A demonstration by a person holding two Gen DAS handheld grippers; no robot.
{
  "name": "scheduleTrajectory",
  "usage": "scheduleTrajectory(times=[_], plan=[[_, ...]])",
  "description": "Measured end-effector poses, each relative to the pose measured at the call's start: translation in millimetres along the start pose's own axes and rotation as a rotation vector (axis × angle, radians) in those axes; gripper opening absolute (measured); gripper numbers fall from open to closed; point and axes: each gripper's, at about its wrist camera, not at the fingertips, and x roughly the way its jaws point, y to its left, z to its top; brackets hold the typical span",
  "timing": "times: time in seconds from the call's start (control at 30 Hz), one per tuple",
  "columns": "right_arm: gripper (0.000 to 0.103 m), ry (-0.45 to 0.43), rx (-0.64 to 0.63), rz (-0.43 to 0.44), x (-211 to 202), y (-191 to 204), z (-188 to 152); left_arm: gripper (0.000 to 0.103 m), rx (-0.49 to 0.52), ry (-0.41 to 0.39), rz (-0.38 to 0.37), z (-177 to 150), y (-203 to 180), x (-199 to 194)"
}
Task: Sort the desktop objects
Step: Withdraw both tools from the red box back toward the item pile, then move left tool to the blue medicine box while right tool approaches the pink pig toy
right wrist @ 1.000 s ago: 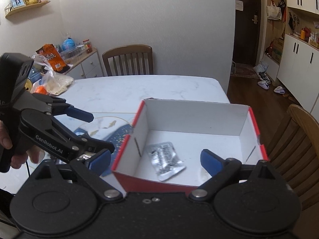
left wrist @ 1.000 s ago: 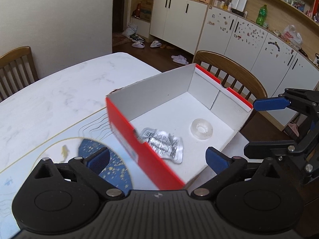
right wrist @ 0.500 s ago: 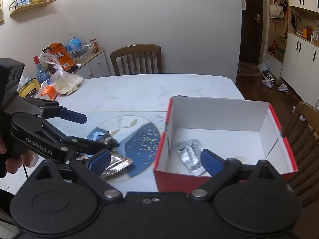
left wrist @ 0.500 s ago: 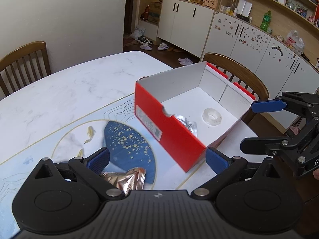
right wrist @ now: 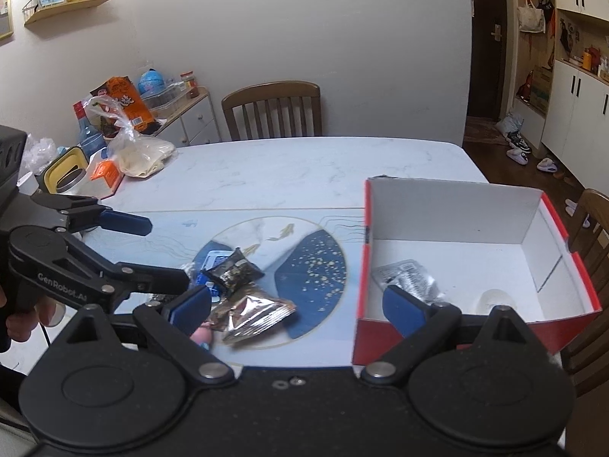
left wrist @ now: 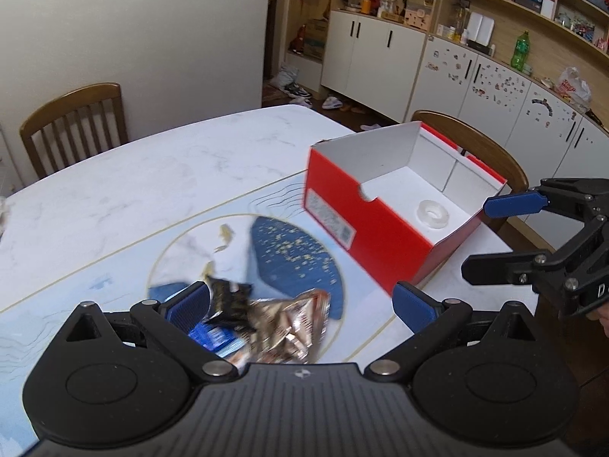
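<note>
- A heap of packets is seen on the desk (right wrist: 312, 167), on the round blue mat, left of the red box (right wrist: 449, 320): a silver foil packet (right wrist: 253, 314), a dark packet (right wrist: 232, 272) on top and a blue packet (right wrist: 211, 261) behind.
- The left gripper (left wrist: 300, 301) is held directly above the heap, its jaws spread wide and empty; the foil packet (left wrist: 289, 327) is framed low between them, toward the left jaw.
- The right gripper (right wrist: 297, 304) is held farther right, near the box, jaws likewise spread and empty; the left is judged the nearer to the heap.
- The foil packet's long axis is judged to run slantwise across the left jaws' gap, though blur leaves this unsure.
- A blister sheet (right wrist: 407, 280) and a tape roll (left wrist: 433, 213) are shown inside the box.
- The heap's near edge is cut off by the gripper body in the left view; a pink object under the right gripper's left jaw cannot be identified.
</note>
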Motion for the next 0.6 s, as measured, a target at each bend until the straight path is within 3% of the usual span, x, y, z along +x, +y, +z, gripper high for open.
scheduleTrajectory(times=[0.4, 0.6], plan=[[0.097, 0.030, -0.034, -0.004, 21, 30, -6, 0.103, -0.058, 0.013, 0.045, -39, 46, -16], [0.097, 0.052, -0.070, 0.002, 35, 44, -8, 0.103, -0.016, 0.013, 0.010, -58, 55, -15]])
